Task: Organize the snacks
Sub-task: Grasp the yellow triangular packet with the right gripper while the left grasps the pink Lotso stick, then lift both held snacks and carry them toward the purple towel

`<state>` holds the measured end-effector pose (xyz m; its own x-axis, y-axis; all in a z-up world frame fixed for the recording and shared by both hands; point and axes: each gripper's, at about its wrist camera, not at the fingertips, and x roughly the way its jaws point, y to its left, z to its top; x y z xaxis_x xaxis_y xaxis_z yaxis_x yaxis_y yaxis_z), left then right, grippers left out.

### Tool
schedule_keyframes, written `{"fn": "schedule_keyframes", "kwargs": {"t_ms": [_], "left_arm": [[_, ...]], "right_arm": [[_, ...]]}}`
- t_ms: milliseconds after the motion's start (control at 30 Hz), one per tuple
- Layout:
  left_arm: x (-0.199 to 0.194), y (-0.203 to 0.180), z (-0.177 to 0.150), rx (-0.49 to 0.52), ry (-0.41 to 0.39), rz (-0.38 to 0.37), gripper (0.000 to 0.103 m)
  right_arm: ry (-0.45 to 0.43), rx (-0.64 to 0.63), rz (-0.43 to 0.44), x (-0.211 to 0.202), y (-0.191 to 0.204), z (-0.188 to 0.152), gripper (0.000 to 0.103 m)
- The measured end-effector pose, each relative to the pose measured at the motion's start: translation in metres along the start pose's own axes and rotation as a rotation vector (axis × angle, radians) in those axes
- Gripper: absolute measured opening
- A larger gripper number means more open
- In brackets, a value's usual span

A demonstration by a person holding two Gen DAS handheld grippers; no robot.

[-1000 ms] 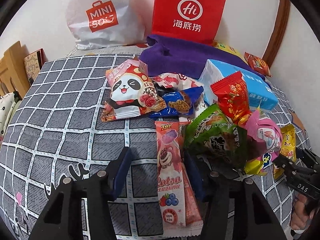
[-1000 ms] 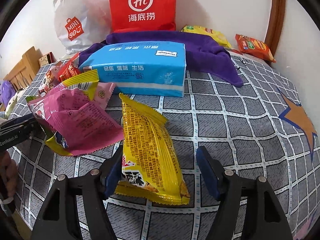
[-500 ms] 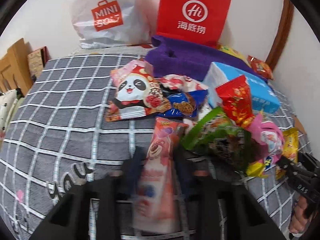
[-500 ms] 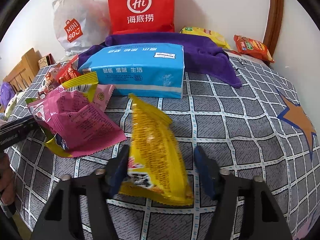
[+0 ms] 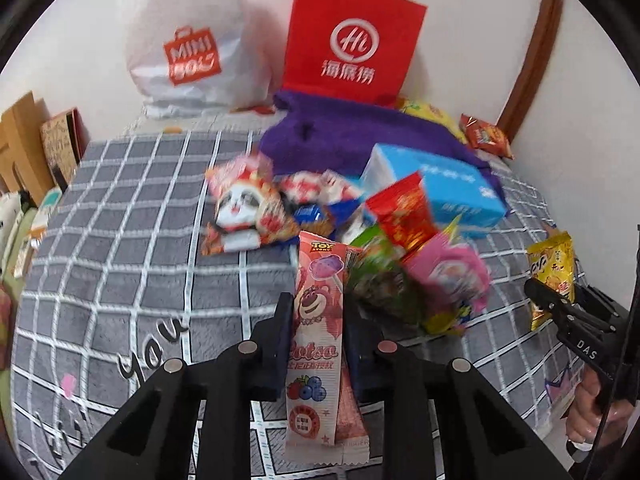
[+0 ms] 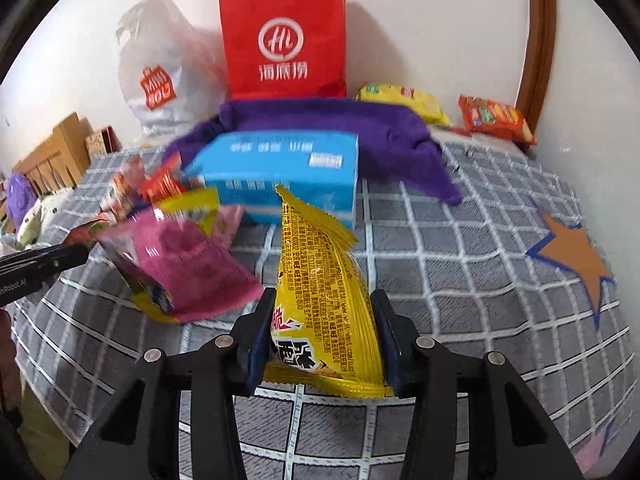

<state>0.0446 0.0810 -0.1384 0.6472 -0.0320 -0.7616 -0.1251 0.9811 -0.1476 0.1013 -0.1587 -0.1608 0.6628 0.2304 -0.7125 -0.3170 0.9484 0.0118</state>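
Both tongs now hold a snack each. Left tongs (image 5: 316, 320) are clamped on a long pink foil stick pack printed with a strawberry bear (image 5: 318, 320); a second ago that pack lay flat on the bed between jaws standing apart, and it now stands up in the grip. Right tongs (image 6: 320, 332) have just been closing and press both sides of a yellow crinkle-edged foil snack bag (image 6: 320, 292), which lay loose on the cover a second ago and now tilts upright.

Judgement: both pickups are made, and carrying each pack to its sorting place is the step in hand.

Just beside the pink pack on its right lies the unsorted heap: a green packet (image 5: 380, 276), a red packet (image 5: 404, 216) and a pink crumpled bag (image 5: 448, 276), with a panda-printed pouch (image 5: 244, 208) behind. A blue tissue pack (image 6: 280, 164) sits just behind the yellow bag, with a purple towel (image 6: 360, 128) beyond it.

A red paper carrier bag (image 6: 284, 40) and a white plastic shopping bag (image 6: 160, 76) stand at the wall.

Open room: the grey checked bed cover (image 5: 120, 240) is bare to the left of the heap, and likewise to the right of the yellow bag toward an orange star patch (image 6: 576, 260). The bed's near edge falls away below both tongs.
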Motion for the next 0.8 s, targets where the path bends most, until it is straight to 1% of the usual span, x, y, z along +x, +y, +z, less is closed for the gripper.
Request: {"fn": "schedule_keyframes", "kwargs": {"t_ms": [100, 267, 367, 433, 600, 700, 800], "left_arm": [[-0.011, -0.01, 0.012, 0.023, -0.026, -0.014, 0.022], [-0.021, -0.032, 0.039, 0.067, -0.061, -0.043, 0.022], [-0.022, -0.041, 0.058, 0.081, -0.073, -0.073, 0.022], [-0.022, -0.046, 0.07, 0.084, -0.082, -0.083, 0.022], [-0.019, -0.052, 0.1, 0.081, -0.106, -0.089, 0.023], [-0.015, -0.052, 0.118, 0.065, -0.112, -0.098, 0.023], [-0.01, -0.053, 0.139, 0.067, -0.127, -0.091, 0.023]], "right_arm": [[-0.046, -0.001, -0.005, -0.017, -0.002, 0.01, 0.046], [-0.086, 0.022, 0.008, -0.032, -0.006, 0.031, 0.046], [-0.097, 0.01, 0.0, -0.034, -0.005, 0.048, 0.046], [-0.113, -0.007, -0.023, -0.036, -0.005, 0.06, 0.046], [-0.139, -0.006, -0.037, -0.034, -0.009, 0.097, 0.046], [-0.146, -0.009, -0.046, -0.028, -0.009, 0.12, 0.046], [-0.155, -0.008, -0.07, -0.019, -0.007, 0.144, 0.046]]}}
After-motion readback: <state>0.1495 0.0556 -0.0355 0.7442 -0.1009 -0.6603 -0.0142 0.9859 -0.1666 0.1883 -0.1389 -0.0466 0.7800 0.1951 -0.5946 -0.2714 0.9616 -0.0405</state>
